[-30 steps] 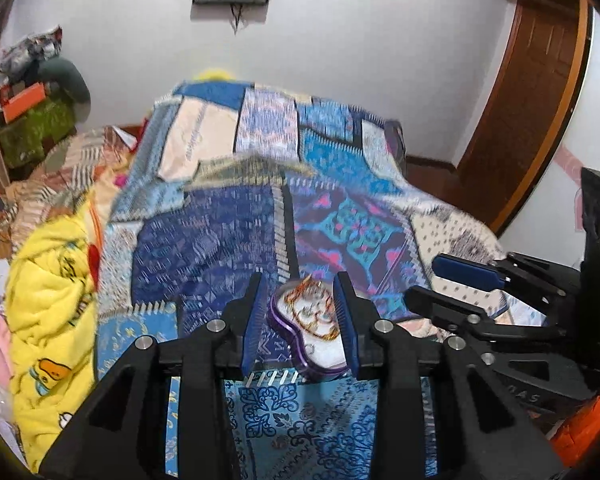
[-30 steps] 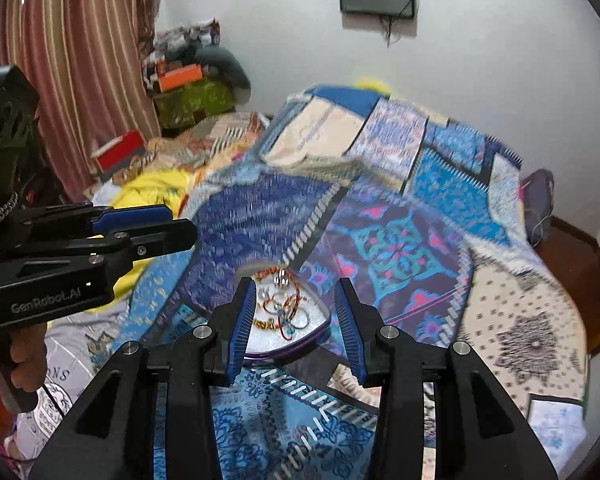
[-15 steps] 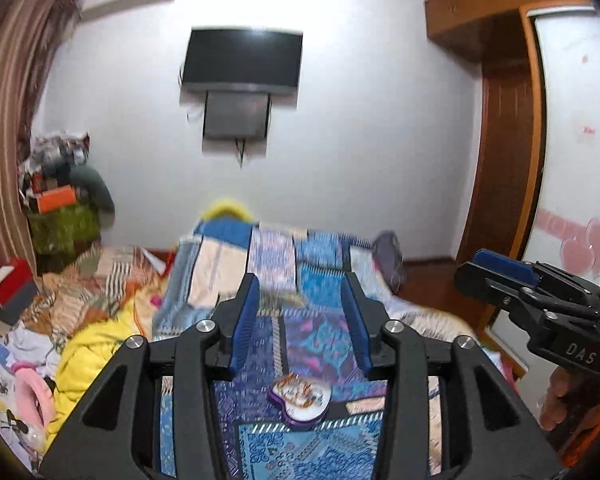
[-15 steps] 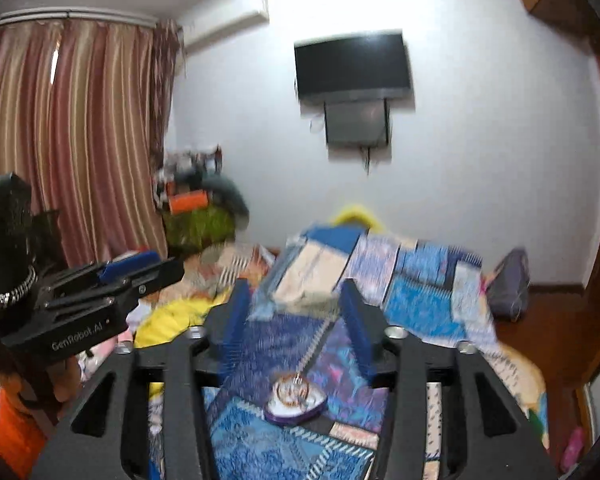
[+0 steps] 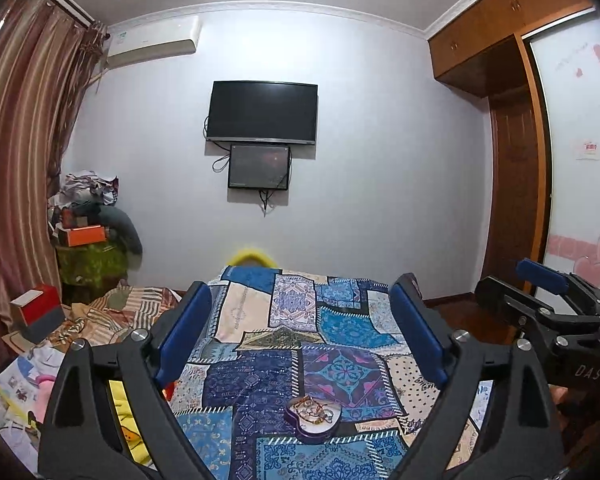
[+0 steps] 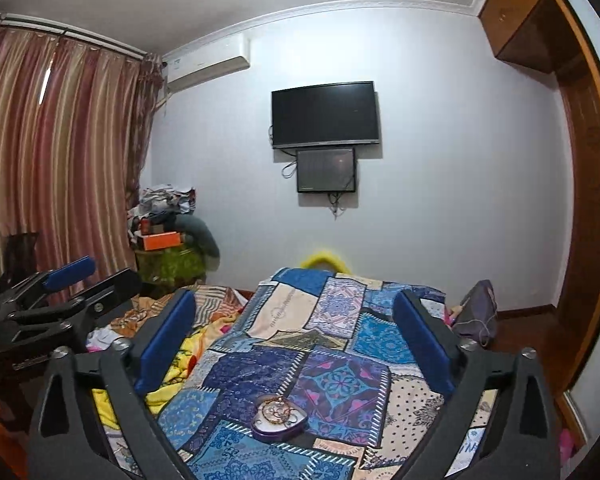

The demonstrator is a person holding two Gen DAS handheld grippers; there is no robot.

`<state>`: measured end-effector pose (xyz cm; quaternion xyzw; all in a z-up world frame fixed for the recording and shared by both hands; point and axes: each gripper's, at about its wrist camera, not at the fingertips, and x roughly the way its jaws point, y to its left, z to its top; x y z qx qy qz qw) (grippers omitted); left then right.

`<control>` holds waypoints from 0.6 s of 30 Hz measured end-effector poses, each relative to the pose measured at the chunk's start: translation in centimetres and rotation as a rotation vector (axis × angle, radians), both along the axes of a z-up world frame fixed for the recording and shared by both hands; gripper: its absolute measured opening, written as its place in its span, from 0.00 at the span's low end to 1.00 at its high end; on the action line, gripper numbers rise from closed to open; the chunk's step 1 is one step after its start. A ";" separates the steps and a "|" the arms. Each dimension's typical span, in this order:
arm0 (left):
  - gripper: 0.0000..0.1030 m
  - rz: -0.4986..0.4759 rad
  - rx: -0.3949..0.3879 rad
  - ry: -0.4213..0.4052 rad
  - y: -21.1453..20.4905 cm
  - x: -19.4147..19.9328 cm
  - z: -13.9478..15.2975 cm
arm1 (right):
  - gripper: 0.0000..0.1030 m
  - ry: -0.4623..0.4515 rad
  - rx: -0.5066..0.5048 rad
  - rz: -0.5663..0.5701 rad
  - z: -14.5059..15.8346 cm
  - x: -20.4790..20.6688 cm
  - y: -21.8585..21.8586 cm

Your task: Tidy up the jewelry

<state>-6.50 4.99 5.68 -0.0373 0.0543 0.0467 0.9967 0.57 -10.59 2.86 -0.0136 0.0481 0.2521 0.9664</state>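
Observation:
A purple heart-shaped jewelry box (image 5: 313, 417) lies open on the patchwork bedspread, with a tangle of gold chains and rings inside; it also shows in the right wrist view (image 6: 278, 417). My left gripper (image 5: 300, 340) is open wide and empty, held back from and above the box. My right gripper (image 6: 296, 344) is open wide and empty, likewise back from the box. The right gripper shows at the right edge of the left wrist view (image 5: 540, 304), and the left gripper at the left edge of the right wrist view (image 6: 68, 292).
The blue patchwork bedspread (image 5: 284, 344) covers the bed. A yellow blanket (image 6: 180, 364) and clutter lie left of it. A TV (image 5: 262, 113) hangs on the far wall. Curtains (image 6: 56, 152) stand left, a wooden wardrobe (image 5: 512, 184) right.
Both grippers have pulled up and back from the box and tilted up toward the wall. Their jaws have opened much wider.

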 end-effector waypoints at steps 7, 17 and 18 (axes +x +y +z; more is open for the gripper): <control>0.89 0.008 -0.006 0.013 -0.3 -0.3 -0.2 | 0.98 0.009 0.003 -0.001 -0.1 -0.3 -0.4; 0.96 0.010 0.005 0.011 -0.7 -0.2 -0.5 | 0.98 0.028 -0.003 0.006 -0.7 -0.7 -1.2; 0.96 0.009 0.007 0.013 -0.7 -0.1 -0.6 | 0.98 0.029 -0.004 0.005 -0.8 -0.7 -1.3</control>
